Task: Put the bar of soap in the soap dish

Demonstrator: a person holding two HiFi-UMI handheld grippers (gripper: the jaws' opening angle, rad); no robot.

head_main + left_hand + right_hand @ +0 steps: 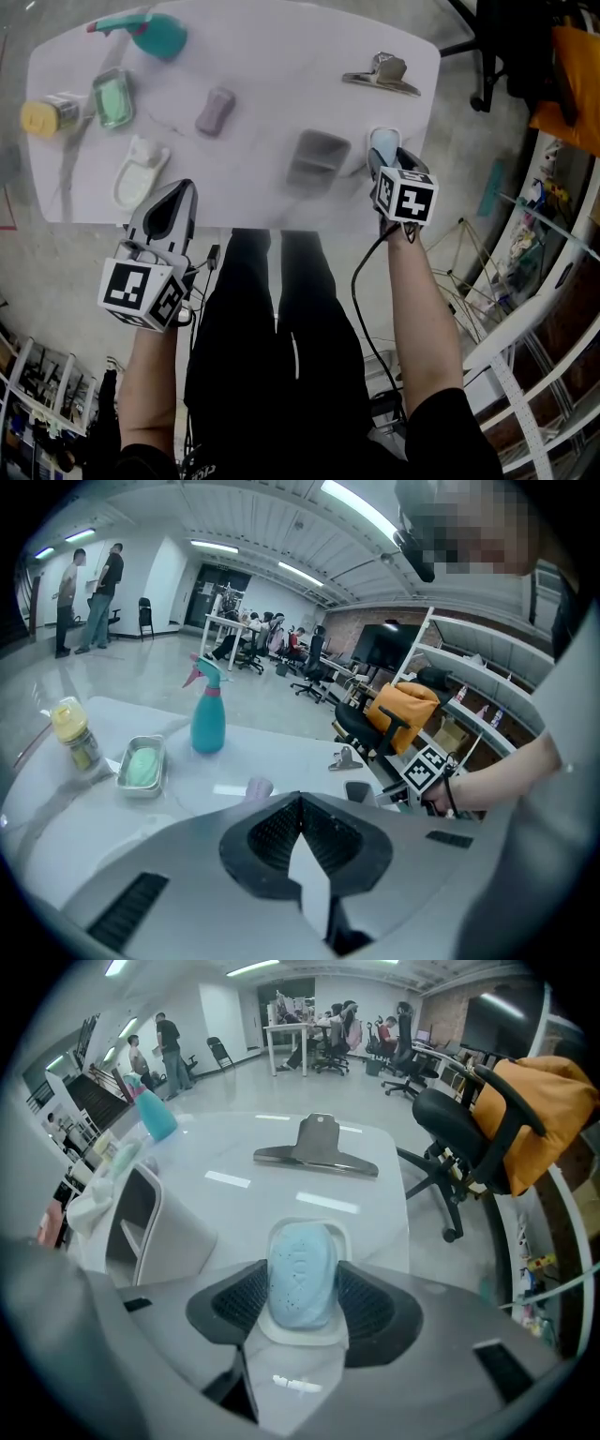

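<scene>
Open-plan office-cum-lab: desks (225,622), seated people (342,1021), swivel chairs (459,1129), ceiling strip lights (361,510), metal shelving (497,658).

Matt bar of soap (302,1274); shiny metal clip (317,1152).

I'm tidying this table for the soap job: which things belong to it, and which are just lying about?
Job: blue soap bar, white soap dish under it, right claw on it.
Lying about: spray bottle, binder clip, yellow-capped bottle, tin with green soap, purple soap, spare white dish, grey holder.

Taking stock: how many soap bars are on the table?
3: green bar in the metal dish, mauve bar loose mid-table, blue bar in the white dish between the right gripper's jaws.
</scene>
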